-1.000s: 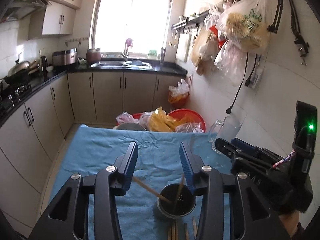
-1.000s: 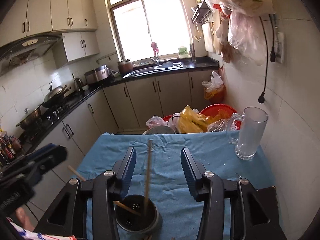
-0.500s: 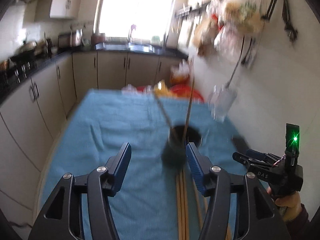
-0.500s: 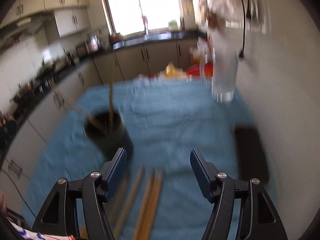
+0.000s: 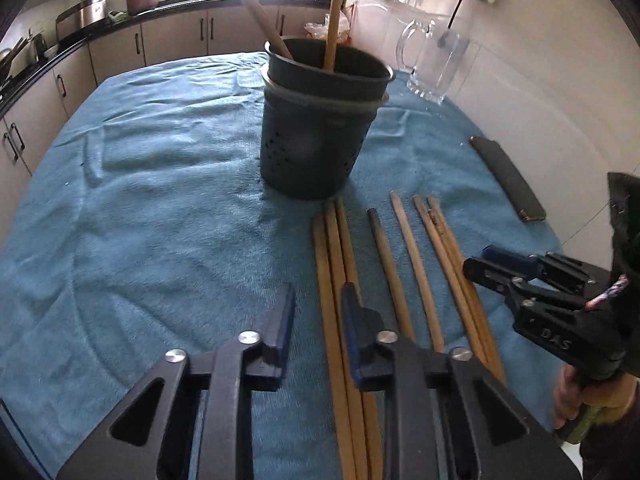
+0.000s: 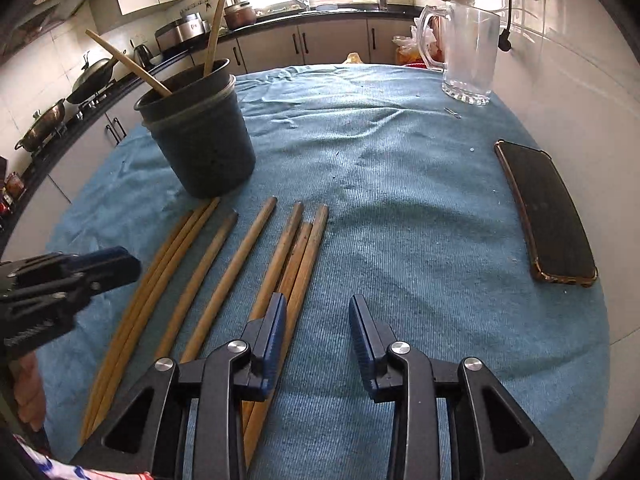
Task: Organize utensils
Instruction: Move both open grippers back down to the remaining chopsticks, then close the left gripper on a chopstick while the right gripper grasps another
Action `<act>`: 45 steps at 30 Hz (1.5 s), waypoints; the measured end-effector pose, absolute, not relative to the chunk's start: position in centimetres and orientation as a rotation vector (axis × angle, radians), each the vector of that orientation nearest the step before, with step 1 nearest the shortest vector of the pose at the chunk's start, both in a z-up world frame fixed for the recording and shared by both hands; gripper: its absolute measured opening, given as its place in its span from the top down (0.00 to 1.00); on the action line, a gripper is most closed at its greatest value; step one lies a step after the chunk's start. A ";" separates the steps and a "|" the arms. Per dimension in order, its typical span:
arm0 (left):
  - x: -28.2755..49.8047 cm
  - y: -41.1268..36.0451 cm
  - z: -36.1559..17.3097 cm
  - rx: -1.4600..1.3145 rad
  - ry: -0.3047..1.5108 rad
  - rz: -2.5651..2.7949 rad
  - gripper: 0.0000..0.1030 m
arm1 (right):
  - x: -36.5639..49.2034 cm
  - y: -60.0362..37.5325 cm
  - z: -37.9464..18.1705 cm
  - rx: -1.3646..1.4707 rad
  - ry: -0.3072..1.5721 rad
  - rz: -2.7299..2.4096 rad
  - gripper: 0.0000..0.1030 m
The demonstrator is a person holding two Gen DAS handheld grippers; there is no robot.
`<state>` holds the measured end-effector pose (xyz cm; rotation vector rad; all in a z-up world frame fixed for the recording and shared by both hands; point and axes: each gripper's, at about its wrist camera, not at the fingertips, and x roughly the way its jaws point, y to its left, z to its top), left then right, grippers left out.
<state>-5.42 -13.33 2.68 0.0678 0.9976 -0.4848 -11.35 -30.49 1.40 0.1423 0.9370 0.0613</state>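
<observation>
A dark perforated utensil holder [image 5: 316, 128] stands on the blue cloth with two wooden chopsticks [image 5: 334, 12] leaning in it; it also shows in the right wrist view [image 6: 200, 136]. Several wooden chopsticks [image 5: 340, 280] lie side by side on the cloth in front of it, also seen in the right wrist view [image 6: 224, 272]. My left gripper [image 5: 318, 316] is open and empty, low over the leftmost chopsticks. My right gripper [image 6: 316, 328] is open and empty, its left finger over the rightmost chopsticks. It also shows in the left wrist view [image 5: 496, 268].
A glass mug [image 6: 468, 52] stands at the far right of the blue cloth [image 6: 400, 184]. A black phone [image 6: 548, 216] lies near the right edge by the tiled wall. Kitchen cabinets and a stove with pans line the left side.
Both grippers dropped from above the holder and pulled back to low over the chopsticks on the cloth. Their jaws have narrowed but stay open.
</observation>
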 end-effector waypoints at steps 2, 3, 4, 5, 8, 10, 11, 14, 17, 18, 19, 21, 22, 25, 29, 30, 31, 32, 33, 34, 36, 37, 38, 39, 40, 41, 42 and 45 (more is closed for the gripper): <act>-4.8 -13.5 2.2 0.066 1.013 -0.484 0.89 | -11.3 -30.6 1.3 0.147 0.933 0.066 0.66; -4.6 -13.6 2.1 0.063 1.009 -0.486 0.89 | -11.3 -30.6 1.3 0.149 0.931 0.067 0.66; -4.4 -13.6 2.2 0.067 1.005 -0.485 0.89 | -11.4 -30.5 1.4 0.152 0.929 0.067 0.66; -4.4 -13.7 2.2 0.074 1.002 -0.485 0.89 | -11.3 -30.5 1.4 0.157 0.927 0.069 0.66; -4.3 -14.0 2.0 0.081 1.006 -0.498 0.89 | -11.1 -30.6 1.3 0.171 0.926 0.069 0.66; -4.4 -14.0 2.1 0.064 0.995 -0.511 0.89 | -11.0 -30.5 1.3 0.169 0.924 0.067 0.66; -4.5 -14.0 2.3 0.056 0.987 -0.526 0.89 | -11.0 -30.4 1.3 0.167 0.922 0.066 0.66; -4.9 -14.4 2.5 0.074 0.975 -0.545 0.89 | -11.1 -30.4 1.3 0.167 0.918 0.063 0.66; -4.9 -15.3 2.1 0.154 0.964 -0.499 0.89 | -11.1 -30.5 1.2 0.173 0.916 0.058 0.66; -4.9 -15.3 2.2 0.164 0.961 -0.491 0.89 | -11.1 -30.5 1.2 0.175 0.915 0.056 0.66; -4.8 -15.4 2.2 0.172 0.960 -0.486 0.90 | -11.1 -30.5 1.2 0.177 0.914 0.055 0.66; -4.7 -15.5 2.1 0.188 0.969 -0.476 0.94 | -11.1 -30.6 1.2 0.176 0.915 0.053 0.66; -4.7 -15.6 2.0 0.194 0.971 -0.476 0.94 | -11.1 -30.5 1.2 0.173 0.917 0.049 0.66; -4.9 -16.3 2.3 0.238 0.960 -0.464 0.94 | -11.0 -30.4 1.2 0.162 0.923 0.034 0.66; -4.4 -17.5 2.1 0.290 0.961 -0.429 0.94 | -10.3 -29.9 1.2 0.129 0.944 -0.014 0.72; -4.2 -17.6 2.1 0.279 0.969 -0.423 0.94 | -10.3 -30.1 1.2 0.125 0.946 -0.021 0.76; -4.1 -17.5 2.2 0.267 0.976 -0.422 0.94 | -10.3 -30.2 1.2 0.132 0.949 -0.023 0.83; -4.0 -17.2 2.2 0.259 0.982 -0.417 0.94 | -10.5 -30.8 1.2 0.156 0.955 -0.020 0.86; -4.0 -16.6 2.2 0.251 0.987 -0.404 0.94 | -10.7 -31.3 1.2 0.172 0.959 -0.019 0.86; -4.0 -16.0 2.2 0.243 0.992 -0.393 0.94 | -10.9 -31.8 1.2 0.186 0.966 -0.019 0.87; -4.2 -14.2 2.3 0.213 1.006 -0.378 0.94 | -11.7 -32.9 1.3 0.192 0.981 -0.026 0.87; -4.2 -13.3 2.4 0.194 1.016 -0.370 0.94 | -12.0 -33.2 1.3 0.193 0.986 -0.025 0.87; -4.2 -12.6 2.4 0.179 1.023 -0.367 0.94 | -12.3 -33.6 1.3 0.196 0.992 -0.021 0.87; -4.2 -11.8 2.5 0.160 1.035 -0.369 0.94 | -12.4 -34.0 1.3 0.200 1.001 -0.018 0.87; -4.2 -11.4 2.5 0.144 1.046 -0.373 0.94 | -12.4 -34.3 1.4 0.204 1.012 -0.017 0.86; -4.2 -10.9 2.5 0.129 1.059 -0.380 0.94 | -12.3 -34.5 1.4 0.210 1.021 -0.016 0.86; -4.0 -10.6 2.4 0.118 1.070 -0.383 0.94 | -12.0 -34.6 1.4 0.214 1.028 -0.018 0.86; -3.3 -10.4 2.5 0.123 1.085 -0.382 0.94 | -11.1 -34.7 1.4 0.209 1.047 -0.039 0.86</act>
